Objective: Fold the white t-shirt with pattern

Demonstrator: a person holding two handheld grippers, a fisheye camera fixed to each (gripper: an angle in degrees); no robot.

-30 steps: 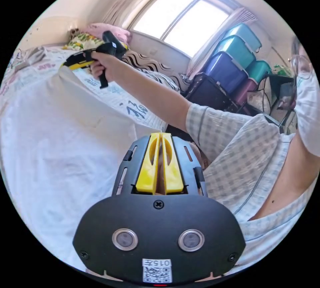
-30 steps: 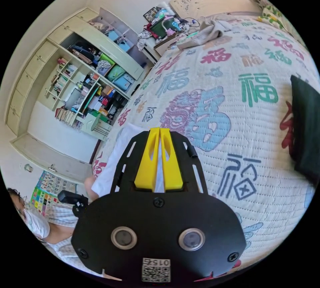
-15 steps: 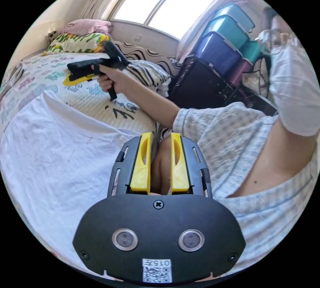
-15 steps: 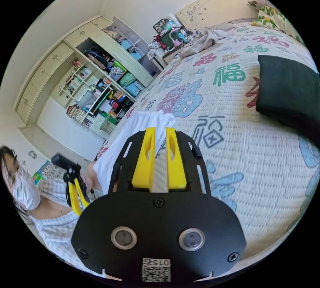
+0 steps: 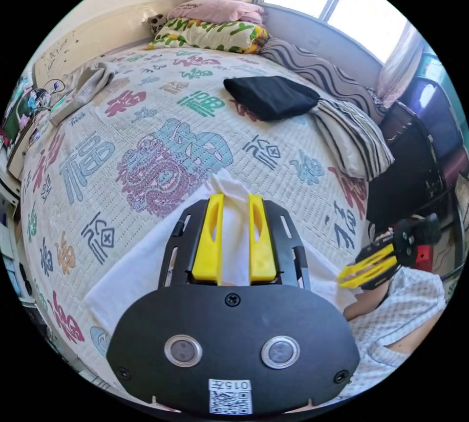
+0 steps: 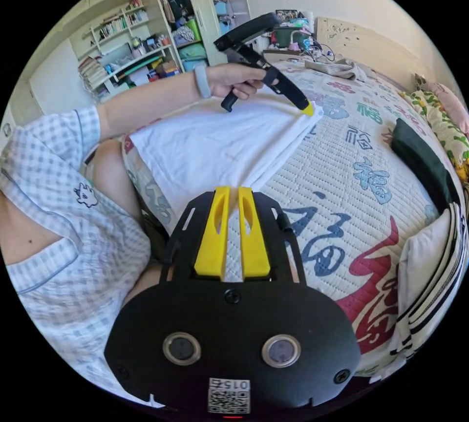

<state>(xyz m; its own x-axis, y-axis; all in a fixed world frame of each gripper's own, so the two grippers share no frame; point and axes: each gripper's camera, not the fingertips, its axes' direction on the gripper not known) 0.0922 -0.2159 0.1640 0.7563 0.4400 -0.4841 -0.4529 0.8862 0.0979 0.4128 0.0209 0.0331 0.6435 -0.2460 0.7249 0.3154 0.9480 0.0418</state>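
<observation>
The white t-shirt (image 5: 141,265) lies folded flat on the bed's quilt (image 5: 146,148), close to the near edge. My left gripper (image 5: 234,197) is open, with the shirt's far corner lying between its yellow jaws. In the right gripper view a hand holds that left gripper (image 6: 309,108) with its tip at the far corner of the shirt (image 6: 220,143). My right gripper (image 6: 233,192) stands slightly open over the quilt (image 6: 351,187) just past the shirt's near corner, holding nothing. It also appears as the right gripper (image 5: 344,273) beside the shirt's side edge.
A folded black garment (image 5: 271,94) lies farther up the bed, striped pillows (image 5: 351,134) along its side, and stacked pillows (image 5: 215,26) at the head. A grey garment (image 5: 83,87) lies at the far side. Cluttered shelves (image 6: 132,55) stand beyond the person in the checked top.
A second ago both grippers held the shirt up, shut on it. Both then opened and the shirt dropped onto the bed. The left gripper has come down at the shirt's far corner.
</observation>
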